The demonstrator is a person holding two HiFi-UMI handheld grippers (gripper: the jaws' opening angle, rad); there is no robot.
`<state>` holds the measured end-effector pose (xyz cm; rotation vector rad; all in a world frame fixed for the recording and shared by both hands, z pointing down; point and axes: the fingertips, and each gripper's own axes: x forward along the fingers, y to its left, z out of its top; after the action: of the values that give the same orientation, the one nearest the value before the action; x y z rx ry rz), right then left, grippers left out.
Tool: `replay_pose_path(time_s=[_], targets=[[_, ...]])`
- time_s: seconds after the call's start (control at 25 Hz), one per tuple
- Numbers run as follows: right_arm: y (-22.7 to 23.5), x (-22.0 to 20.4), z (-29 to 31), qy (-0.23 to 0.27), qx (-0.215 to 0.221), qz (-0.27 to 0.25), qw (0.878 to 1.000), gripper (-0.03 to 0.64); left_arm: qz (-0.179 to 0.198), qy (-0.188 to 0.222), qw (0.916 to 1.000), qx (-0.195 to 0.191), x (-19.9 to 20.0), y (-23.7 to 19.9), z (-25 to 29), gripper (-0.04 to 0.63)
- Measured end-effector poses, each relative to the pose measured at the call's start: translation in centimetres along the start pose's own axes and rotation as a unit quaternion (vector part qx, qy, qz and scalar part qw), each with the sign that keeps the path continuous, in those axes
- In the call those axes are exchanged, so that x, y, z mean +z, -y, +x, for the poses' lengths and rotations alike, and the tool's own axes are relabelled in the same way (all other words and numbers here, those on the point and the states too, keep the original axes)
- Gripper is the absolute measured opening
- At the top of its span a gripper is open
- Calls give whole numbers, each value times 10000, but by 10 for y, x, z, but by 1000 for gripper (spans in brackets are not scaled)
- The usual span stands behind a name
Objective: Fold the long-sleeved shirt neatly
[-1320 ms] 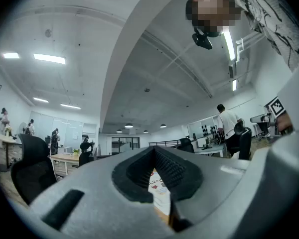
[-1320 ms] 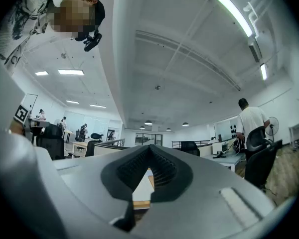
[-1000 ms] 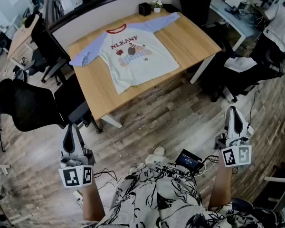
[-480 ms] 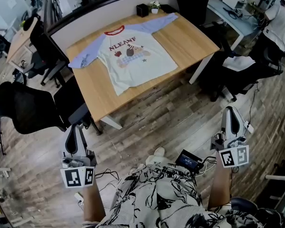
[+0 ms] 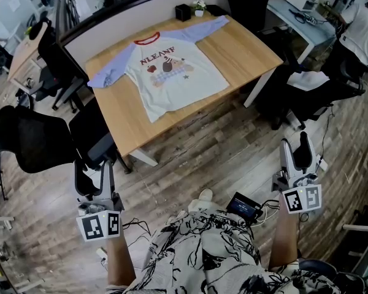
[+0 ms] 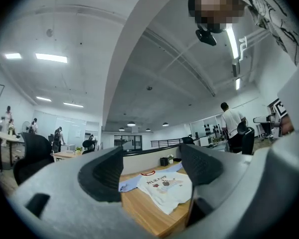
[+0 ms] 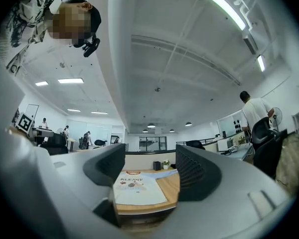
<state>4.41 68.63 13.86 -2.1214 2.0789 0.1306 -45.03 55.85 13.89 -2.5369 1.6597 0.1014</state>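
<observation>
head view: the long-sleeved shirt [image 5: 168, 72] lies flat on the far table [image 5: 245, 48], well apart from my left gripper [image 5: 93, 175] and right gripper [image 5: 295, 154]. left gripper view: jaws just opened, empty, probably readied for a sleeve. right gripper view: likewise spread, empty.

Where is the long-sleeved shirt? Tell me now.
Head view, upper centre: the shirt lies spread flat on the wooden table, collar toward the far partition.
</observation>
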Motion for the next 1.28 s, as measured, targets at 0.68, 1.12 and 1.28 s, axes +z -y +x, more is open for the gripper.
replay_pose_path(time_s=[0.68, 1.12, 1.28], targets=[[56, -26, 29, -145, 131, 230, 9995, 434, 147, -282, 9995, 66, -14, 46, 58, 492], [85, -47, 42, -289, 90, 326, 9990, 434, 150, -448, 9989, -81, -35, 78, 92, 494], [92, -52, 56, -310, -12, 277, 9991, 433, 74, -439, 9988, -180, -47, 77, 117, 494]])
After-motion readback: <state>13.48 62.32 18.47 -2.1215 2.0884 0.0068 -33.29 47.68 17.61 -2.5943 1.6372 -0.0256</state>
